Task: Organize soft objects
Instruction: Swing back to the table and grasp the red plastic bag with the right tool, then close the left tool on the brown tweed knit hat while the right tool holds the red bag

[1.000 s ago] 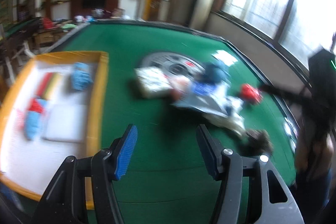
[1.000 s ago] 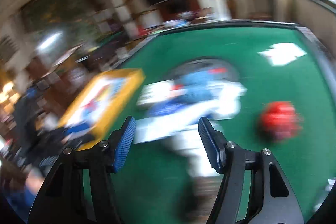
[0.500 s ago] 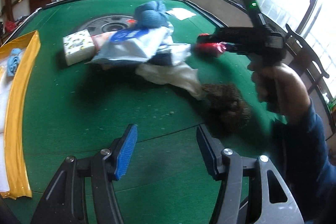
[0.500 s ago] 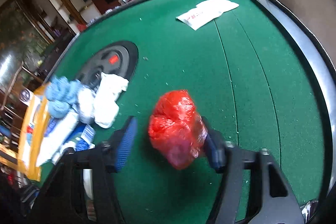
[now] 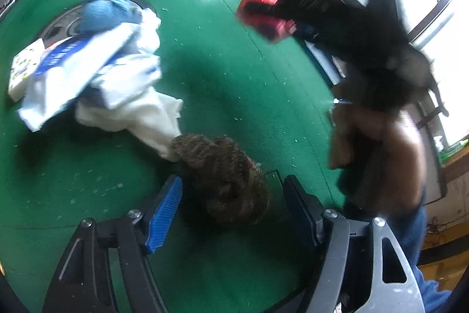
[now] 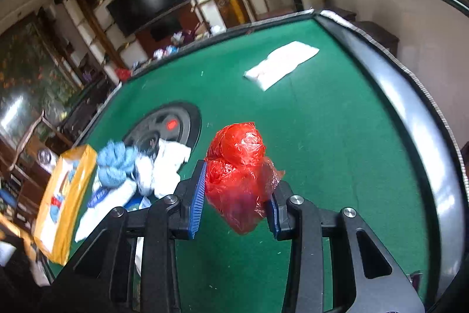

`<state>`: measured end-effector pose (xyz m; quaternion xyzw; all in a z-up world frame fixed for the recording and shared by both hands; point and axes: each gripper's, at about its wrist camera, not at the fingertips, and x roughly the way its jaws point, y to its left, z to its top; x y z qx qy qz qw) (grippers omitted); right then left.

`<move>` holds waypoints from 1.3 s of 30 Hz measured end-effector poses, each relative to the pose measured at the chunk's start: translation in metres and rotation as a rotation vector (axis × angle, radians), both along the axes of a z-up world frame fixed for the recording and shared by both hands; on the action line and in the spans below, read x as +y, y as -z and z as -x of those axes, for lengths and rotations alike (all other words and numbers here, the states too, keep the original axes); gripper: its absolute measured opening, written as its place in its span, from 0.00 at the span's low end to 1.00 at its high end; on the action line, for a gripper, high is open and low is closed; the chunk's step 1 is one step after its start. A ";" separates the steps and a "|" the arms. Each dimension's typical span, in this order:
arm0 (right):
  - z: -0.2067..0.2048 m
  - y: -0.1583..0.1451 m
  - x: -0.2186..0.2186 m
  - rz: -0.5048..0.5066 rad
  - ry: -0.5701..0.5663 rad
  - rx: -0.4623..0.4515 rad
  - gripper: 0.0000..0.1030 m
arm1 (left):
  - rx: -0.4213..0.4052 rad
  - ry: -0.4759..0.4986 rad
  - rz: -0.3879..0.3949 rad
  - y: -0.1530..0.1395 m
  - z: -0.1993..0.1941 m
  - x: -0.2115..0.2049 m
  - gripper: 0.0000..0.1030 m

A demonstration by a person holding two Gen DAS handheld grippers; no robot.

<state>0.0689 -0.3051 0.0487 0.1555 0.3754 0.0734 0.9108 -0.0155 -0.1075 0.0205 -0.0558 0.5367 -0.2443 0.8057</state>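
Observation:
My right gripper (image 6: pixel 234 195) is shut on a crumpled red plastic bag (image 6: pixel 239 175) and holds it above the green table; the red bag also shows in the left wrist view (image 5: pixel 261 13). My left gripper (image 5: pixel 231 210) is open, its jaws on either side of a brown fuzzy cloth (image 5: pixel 225 181) lying on the felt. A heap of white cloths and packets (image 5: pixel 96 78) with a blue knit item (image 5: pixel 105 8) on top lies to the left.
A yellow-rimmed tray (image 6: pixel 63 195) holding several items sits at the table's left end. A black disc (image 6: pixel 167 128) lies under the heap. A white packet (image 6: pixel 281 63) lies at the far side. The table has a raised padded rim (image 6: pixel 410 107).
My right gripper closed on the red bag and lifted it off the felt. My left gripper moved forward and down until the brown cloth sits between its open jaws.

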 end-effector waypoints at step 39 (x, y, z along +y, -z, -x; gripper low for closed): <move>0.025 -0.011 0.069 0.010 -0.260 -0.060 0.34 | -0.221 0.030 -0.016 -0.016 0.033 0.060 0.48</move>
